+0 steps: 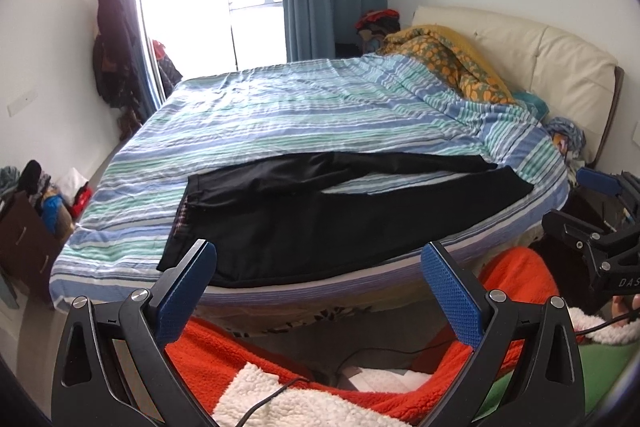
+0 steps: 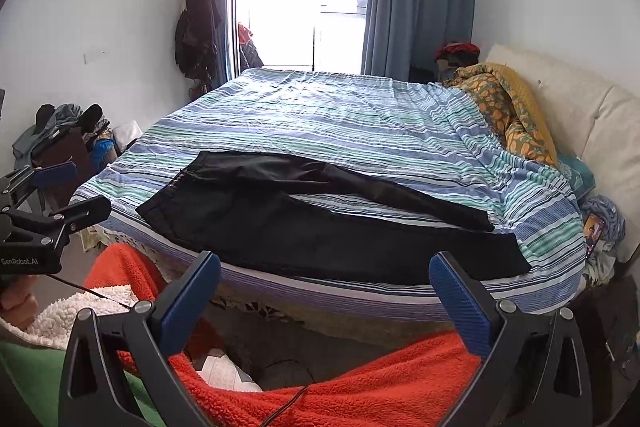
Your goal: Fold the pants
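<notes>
Black pants (image 1: 320, 215) lie flat on the striped bed (image 1: 280, 115) near its front edge, waistband to the left, both legs stretching right with a gap between them. In the right wrist view the pants (image 2: 320, 227) show the same way on the bed (image 2: 340, 123). My left gripper (image 1: 320, 267) is open, held in front of the bed edge below the pants, touching nothing. My right gripper (image 2: 324, 279) is open too, just short of the near leg. The right gripper (image 1: 592, 223) appears at the left view's right edge, and the left gripper (image 2: 60, 195) at the right view's left edge.
A person's red and white fleece garment (image 1: 280, 379) fills the foreground below the grippers. An orange patterned quilt (image 1: 452, 59) and cream headboard (image 1: 540, 55) lie at the bed's right. A dark cabinet with piled clothes (image 1: 28, 211) stands left; coats (image 1: 112, 47) hang by the window.
</notes>
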Tool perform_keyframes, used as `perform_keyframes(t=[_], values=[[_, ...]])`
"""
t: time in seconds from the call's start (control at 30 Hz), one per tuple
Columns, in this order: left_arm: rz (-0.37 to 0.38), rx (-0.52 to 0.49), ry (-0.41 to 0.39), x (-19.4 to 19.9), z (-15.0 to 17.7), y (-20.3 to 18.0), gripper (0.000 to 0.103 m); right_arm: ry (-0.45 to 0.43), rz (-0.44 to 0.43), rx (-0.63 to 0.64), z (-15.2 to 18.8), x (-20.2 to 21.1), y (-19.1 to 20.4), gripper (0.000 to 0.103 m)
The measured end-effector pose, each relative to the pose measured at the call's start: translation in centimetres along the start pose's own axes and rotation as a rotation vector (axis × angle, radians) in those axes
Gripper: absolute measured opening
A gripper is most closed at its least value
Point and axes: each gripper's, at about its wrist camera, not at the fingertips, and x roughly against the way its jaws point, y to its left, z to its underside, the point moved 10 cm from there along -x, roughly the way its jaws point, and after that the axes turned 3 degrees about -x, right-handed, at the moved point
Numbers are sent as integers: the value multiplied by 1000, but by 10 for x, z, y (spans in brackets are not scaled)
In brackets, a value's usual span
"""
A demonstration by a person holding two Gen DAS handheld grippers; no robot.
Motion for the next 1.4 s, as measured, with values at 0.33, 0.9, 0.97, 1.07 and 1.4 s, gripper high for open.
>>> perform_keyframes(t=[0.33, 0.9, 0.97, 1.07, 1.4], values=[[-1, -4, 15, -5, 3, -1, 102, -2, -2, -6, 2, -1, -3, 103], [4, -7, 22, -7, 9, 1, 102, 9, -3, 11, 8, -4, 3, 103], [3, -12, 21, -6, 9, -1, 102, 12, -4, 8, 9, -4, 3, 103], [3, -15, 21, -5, 9, -2, 102, 16, -5, 8, 9, -4, 2, 103], [3, -9, 22, -5, 10, -3, 102, 29, -11, 16, 11, -8, 5, 103]])
